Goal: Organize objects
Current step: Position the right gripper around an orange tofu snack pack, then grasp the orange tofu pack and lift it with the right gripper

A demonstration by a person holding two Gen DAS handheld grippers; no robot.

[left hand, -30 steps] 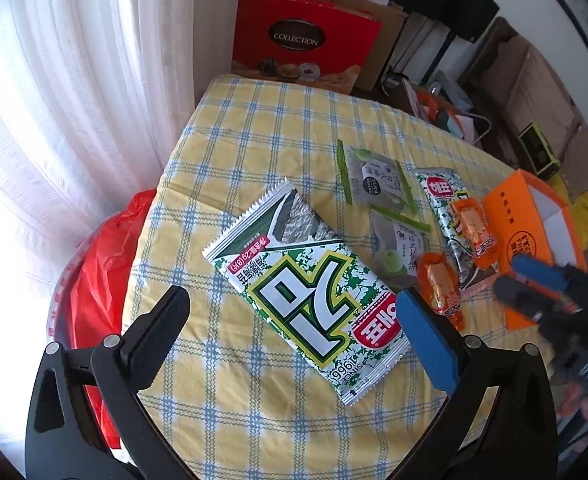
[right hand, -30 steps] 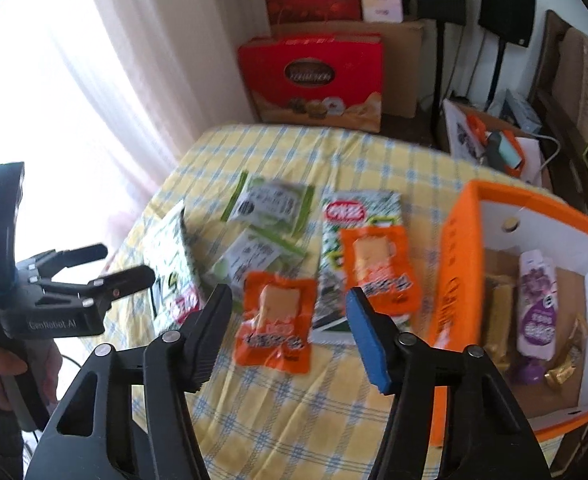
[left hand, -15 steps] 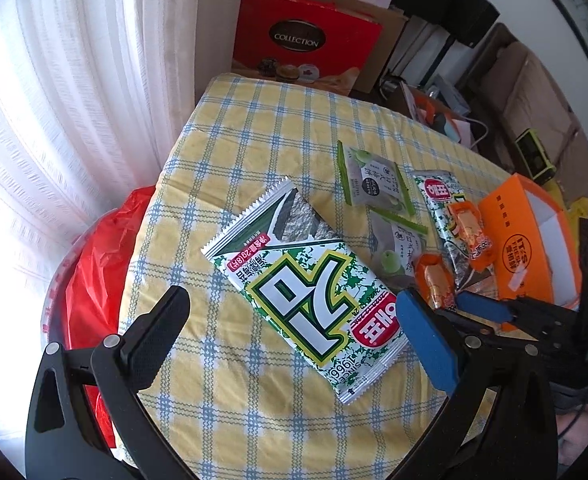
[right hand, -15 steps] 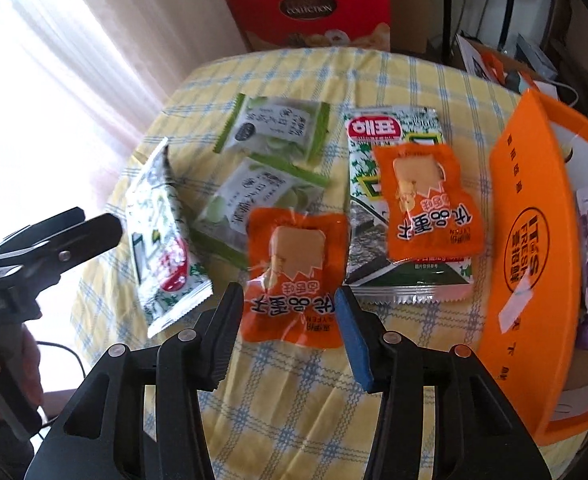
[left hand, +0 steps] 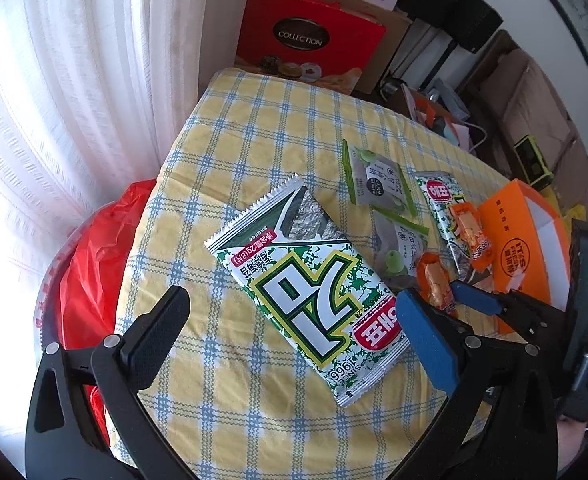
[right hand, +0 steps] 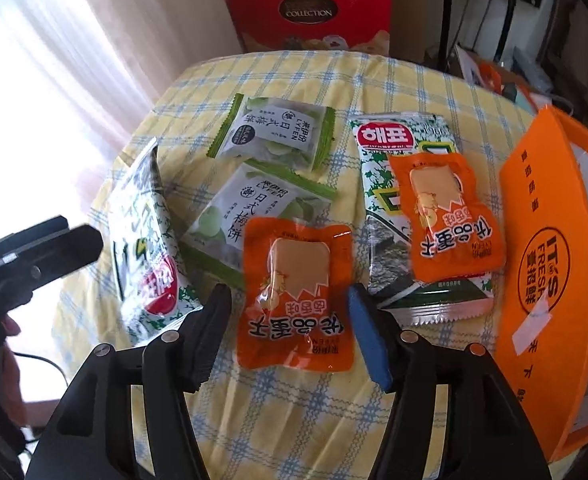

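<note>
We are lining up a pick: our right gripper [right hand: 286, 322], jaws apart, straddles the near orange snack packet [right hand: 296, 296]. Next we close and carry it toward the orange box [right hand: 550, 264] at 3 o'clock. Our left gripper [left hand: 290, 340] hangs spread above the large seaweed pack [left hand: 308, 292].

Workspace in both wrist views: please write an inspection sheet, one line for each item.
Surface: table under a yellow checked cloth.
Job's things: large seaweed pack; second seaweed pack with an orange snack on it; near orange snack; two green packets; orange box.
Clutter: nothing seen.
Grippers: left gripper open over the large pack; right gripper open around the near snack.
Cables: white cable beyond the table.
Surroundings: curtain, red gift box, red bag.
</note>
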